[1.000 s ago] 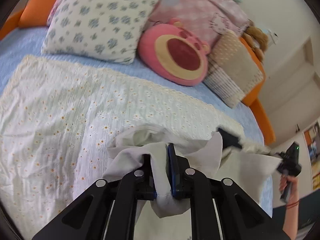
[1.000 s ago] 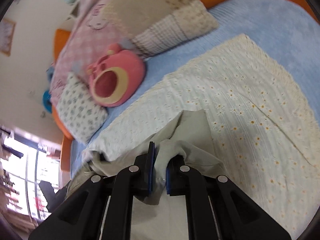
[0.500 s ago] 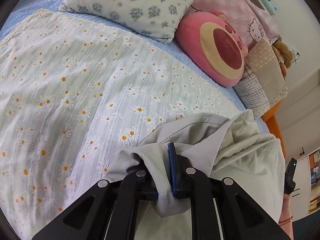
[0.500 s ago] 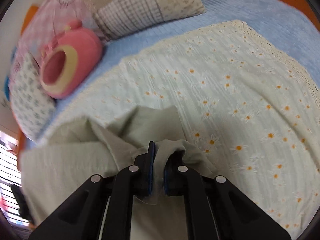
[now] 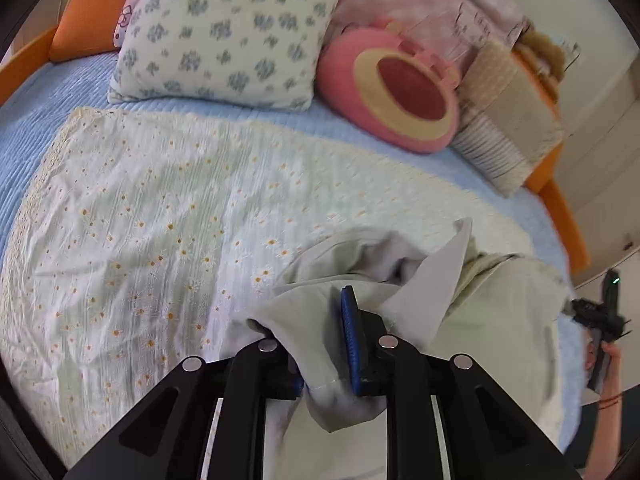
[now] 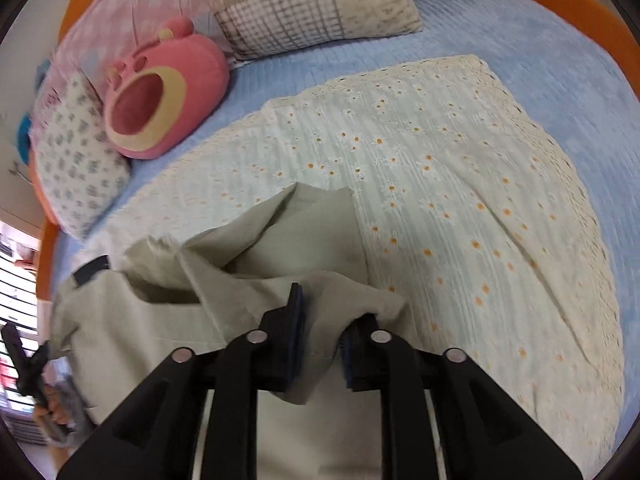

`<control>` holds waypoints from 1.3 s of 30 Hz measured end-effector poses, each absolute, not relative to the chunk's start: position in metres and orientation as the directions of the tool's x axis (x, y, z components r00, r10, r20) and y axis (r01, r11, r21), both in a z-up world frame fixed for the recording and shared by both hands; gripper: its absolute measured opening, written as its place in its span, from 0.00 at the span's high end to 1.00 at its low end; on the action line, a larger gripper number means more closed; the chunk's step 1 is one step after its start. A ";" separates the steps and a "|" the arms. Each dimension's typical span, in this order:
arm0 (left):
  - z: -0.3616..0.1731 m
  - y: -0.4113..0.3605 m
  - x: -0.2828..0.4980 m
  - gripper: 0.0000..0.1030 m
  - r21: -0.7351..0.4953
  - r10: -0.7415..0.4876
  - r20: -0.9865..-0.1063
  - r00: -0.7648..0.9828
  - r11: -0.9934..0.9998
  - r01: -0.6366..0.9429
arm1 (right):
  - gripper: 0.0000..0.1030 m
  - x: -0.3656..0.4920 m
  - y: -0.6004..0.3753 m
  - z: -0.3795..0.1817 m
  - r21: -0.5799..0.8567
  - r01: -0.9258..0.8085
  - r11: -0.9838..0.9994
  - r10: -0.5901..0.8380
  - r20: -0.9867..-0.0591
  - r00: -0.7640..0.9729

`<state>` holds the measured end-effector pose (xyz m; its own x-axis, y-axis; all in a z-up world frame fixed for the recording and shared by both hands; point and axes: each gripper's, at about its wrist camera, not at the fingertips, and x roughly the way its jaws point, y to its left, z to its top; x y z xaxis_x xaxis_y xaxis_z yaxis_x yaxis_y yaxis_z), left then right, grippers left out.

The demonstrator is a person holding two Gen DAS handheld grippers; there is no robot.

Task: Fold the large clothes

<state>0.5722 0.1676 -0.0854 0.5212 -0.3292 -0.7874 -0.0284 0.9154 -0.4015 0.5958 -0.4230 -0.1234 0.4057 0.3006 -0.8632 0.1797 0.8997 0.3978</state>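
A pale grey-green garment hangs stretched between my two grippers above the near edge of the bed. My left gripper is shut on a bunched corner of it. My right gripper grips the opposite corner, also seen as loose cloth; its jaws stand a little apart with cloth between them. The right gripper and the hand holding it show at the far right of the left wrist view. The left gripper shows small at the left edge of the right wrist view.
A daisy-print blanket is spread on the blue bed sheet. At the head lie a floral pillow, a pink bear cushion and a checked pillow. An orange bed frame rims the bed.
Both grippers have pulled back and tilted up, so the pillows are in view again. The garment is drawn out wider between them. The right jaws have opened slightly around the cloth.
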 end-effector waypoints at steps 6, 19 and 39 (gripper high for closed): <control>-0.068 0.196 0.553 0.24 -0.540 -0.393 -0.743 0.542 0.830 -0.138 | 0.05 0.564 -0.444 -0.064 0.459 0.206 0.864 0.307 -0.805 0.508; -0.020 0.099 0.480 0.03 -0.147 -0.138 -0.737 0.662 0.988 0.043 | 0.05 0.517 -0.335 -0.048 0.231 -0.084 0.969 0.242 -0.840 0.485; -0.182 -0.036 0.581 0.02 -0.001 -0.045 -0.795 0.605 0.997 0.073 | 0.57 0.635 -0.242 -0.188 0.051 -0.020 0.999 0.054 -0.872 0.486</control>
<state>0.5805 -0.0357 -0.1818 0.6050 -0.0455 -0.7949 0.0733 0.9973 -0.0012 0.6352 -0.2423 -0.1883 0.4858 0.0542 -0.8724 -0.0201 0.9985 0.0508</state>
